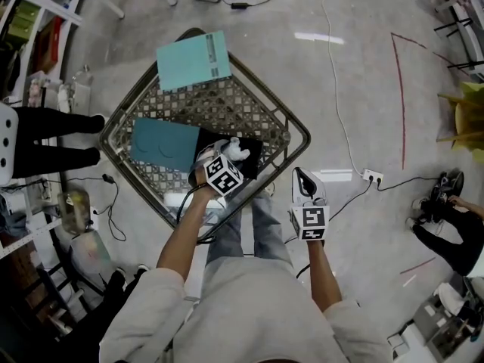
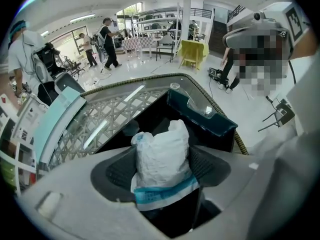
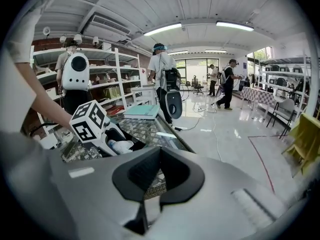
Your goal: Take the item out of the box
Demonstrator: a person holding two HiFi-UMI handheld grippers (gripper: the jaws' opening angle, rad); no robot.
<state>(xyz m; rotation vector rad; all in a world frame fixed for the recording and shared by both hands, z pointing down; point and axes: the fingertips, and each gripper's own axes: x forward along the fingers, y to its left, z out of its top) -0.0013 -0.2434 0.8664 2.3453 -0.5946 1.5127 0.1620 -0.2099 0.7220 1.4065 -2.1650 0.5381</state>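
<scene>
A white crumpled bag with a blue band (image 2: 162, 154) stands between the pads of my left gripper (image 2: 165, 151), above the black inside of the open box (image 2: 150, 116). The jaws are spread wide at the bag's sides and show no squeeze on it. The box's dark teal part (image 2: 200, 116) lies just beyond. From the head view, the left gripper (image 1: 229, 156) reaches over the black box (image 1: 253, 153) on the wire basket table (image 1: 287, 127). My right gripper (image 1: 301, 174) hangs off the table's near corner, shut and empty; its own view shows its tips (image 3: 157, 151) meeting.
A light teal flat lid (image 1: 193, 59) rests on the table's far edge. A person's legs (image 1: 53, 138) stand at the left and another person sits at the right (image 1: 454, 225). A power strip and cable (image 1: 370, 176) lie on the floor. Shelves line the left side.
</scene>
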